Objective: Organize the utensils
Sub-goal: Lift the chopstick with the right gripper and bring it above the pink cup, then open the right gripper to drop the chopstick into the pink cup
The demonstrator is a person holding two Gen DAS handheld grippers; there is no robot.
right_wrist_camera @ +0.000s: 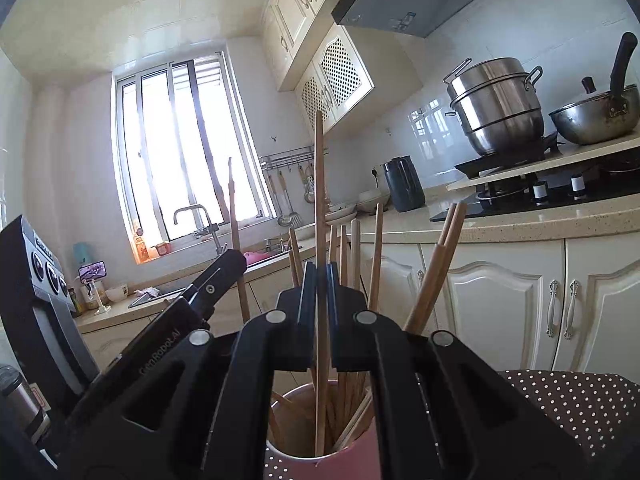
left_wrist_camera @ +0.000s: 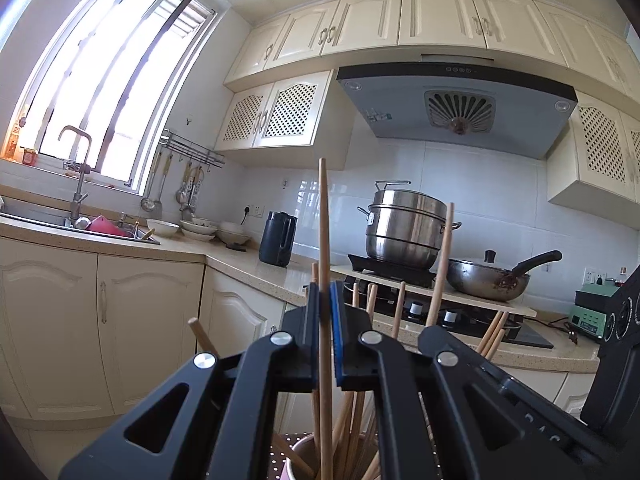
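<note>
Over on our left, the left gripper (left_wrist_camera: pixel 325 304) is clamped on one chopstick (left_wrist_camera: pixel 325 240) standing upright, its lower end down in the pink cup (left_wrist_camera: pixel 298 468) with the other chopsticks (left_wrist_camera: pixel 352 420). Moving right, our right gripper (right_wrist_camera: pixel 320 280) is pinching its own chopstick (right_wrist_camera: pixel 319 184) over that same cup (right_wrist_camera: pixel 320 466) on the polka-dot cloth (right_wrist_camera: pixel 568 396).

Matt wood chopsticks (right_wrist_camera: pixel 320 240); glossy pink cup (right_wrist_camera: pixel 320 466)
</note>
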